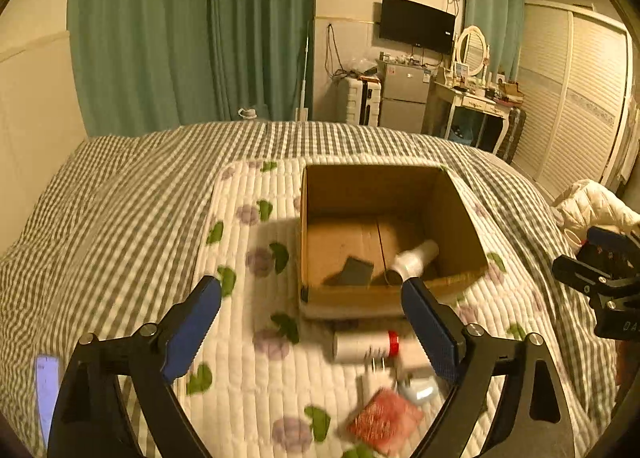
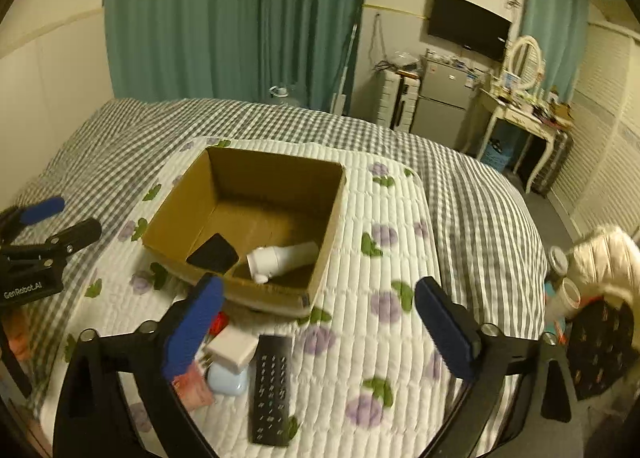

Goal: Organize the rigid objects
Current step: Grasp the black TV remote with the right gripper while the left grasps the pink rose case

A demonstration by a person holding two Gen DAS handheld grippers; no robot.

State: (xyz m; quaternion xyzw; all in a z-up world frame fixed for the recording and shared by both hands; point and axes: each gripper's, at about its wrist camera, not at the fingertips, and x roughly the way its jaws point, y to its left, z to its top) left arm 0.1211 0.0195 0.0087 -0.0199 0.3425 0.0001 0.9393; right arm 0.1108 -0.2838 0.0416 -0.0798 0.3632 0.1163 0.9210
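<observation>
Both grippers, left gripper (image 1: pixel 310 316) and right gripper (image 2: pixel 318 320), stood spread and empty. The remote control (image 2: pixel 272 390) lay lower centre, before the cardboard box (image 2: pixel 320 278): stiff, light, slick; best pinched across its narrow sides.

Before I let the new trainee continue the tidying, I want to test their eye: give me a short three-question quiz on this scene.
1. True or false: the cardboard box is empty.
2. Which lies outside the box, on the quilt? A) white bottle B) black remote C) flat black item
3. Fill in: both the left claw and the right claw are ____.

Key: 1 false, it holds the white bottle and the flat black item. 2 B. 3 open, holding nothing.
</observation>
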